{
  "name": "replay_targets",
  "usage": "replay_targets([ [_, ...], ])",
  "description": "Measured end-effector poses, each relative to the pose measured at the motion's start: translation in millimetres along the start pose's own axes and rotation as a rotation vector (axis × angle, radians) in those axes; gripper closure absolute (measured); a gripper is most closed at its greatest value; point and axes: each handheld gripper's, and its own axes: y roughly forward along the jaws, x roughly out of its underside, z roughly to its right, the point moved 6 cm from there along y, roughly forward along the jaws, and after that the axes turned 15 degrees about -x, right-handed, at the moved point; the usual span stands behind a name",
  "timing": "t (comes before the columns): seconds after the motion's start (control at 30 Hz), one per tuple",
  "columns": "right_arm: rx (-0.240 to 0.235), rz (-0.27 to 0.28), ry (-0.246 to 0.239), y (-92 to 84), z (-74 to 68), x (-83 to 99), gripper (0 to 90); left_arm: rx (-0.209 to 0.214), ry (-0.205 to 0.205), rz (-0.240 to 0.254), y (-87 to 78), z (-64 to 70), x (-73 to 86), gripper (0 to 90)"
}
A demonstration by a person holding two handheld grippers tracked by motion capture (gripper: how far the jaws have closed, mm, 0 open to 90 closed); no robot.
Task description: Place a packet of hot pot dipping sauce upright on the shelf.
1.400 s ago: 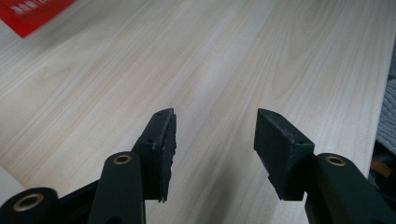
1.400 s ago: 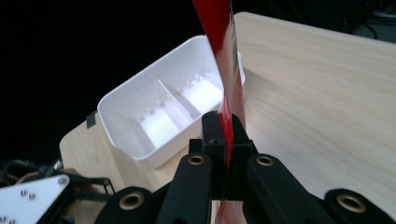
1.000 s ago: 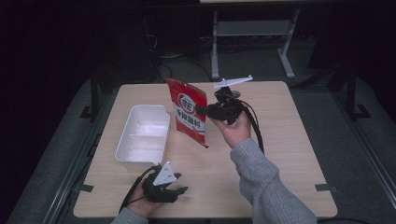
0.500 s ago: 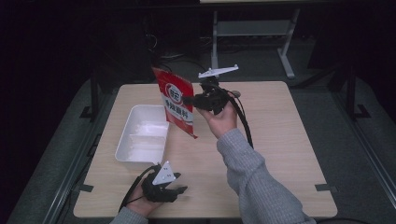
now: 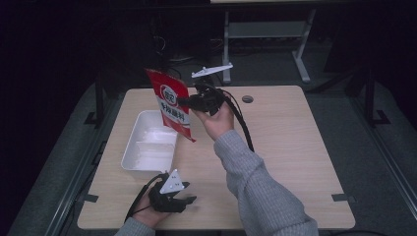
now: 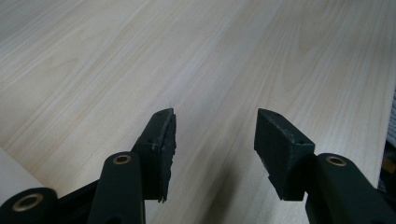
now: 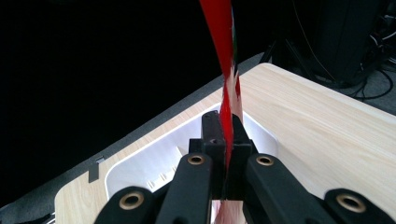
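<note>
High view, table: a light wooden top was seen on a dark floor, with a small round hole near its far edge.
High view, tray: a white, shallow, divided tray was placed on the left half of the table, with nothing seen in it.
High view, red packet: a flat red packet with a white printed label was held in the air, tilted, its lower corner hanging over the tray's right rim.
High view, right gripper: it was raised above the table's far middle by the right hand, a grey sleeve behind it; its jaws were clamped on the packet's right edge, and a black cable was trailed toward the person.
High view, left gripper: it was rested on the near left part of the table in the left hand, a grey three-cornered plate on top; its jaws were pointed right and were spread.

Left gripper view, left gripper: the two black jaws were held well apart over bare wood, nothing between them.

Right gripper view, right gripper: the jaws were pressed together on the thin edge of the red packet, which was seen edge-on, rising upward.
Right gripper view, tray: its white rim and dividers were seen below and behind the jaws, near the table's corner.
</note>
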Motion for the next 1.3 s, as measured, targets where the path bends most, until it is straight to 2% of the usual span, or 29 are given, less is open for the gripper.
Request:
replay_targets([
  [0.47, -0.022, -0.016, -0.018, 31.2, -1.7, -9.4, 89.9, 0.001, 0.004, -0.009, 1.0, -0.2, 1.9, 47.8],
  [0.93, -0.018, -0.027, 0.003, 65.9, 14.4, -8.7, 90.0, 0.005, 0.012, -0.01, 1.7, 1.0, 1.5, 47.9],
  [1.3, -0.01, -0.015, 0.004, 80.8, 18.9, -7.6, 89.9, 0.004, 0.008, -0.006, 1.8, 0.1, 1.0, 47.8],
])
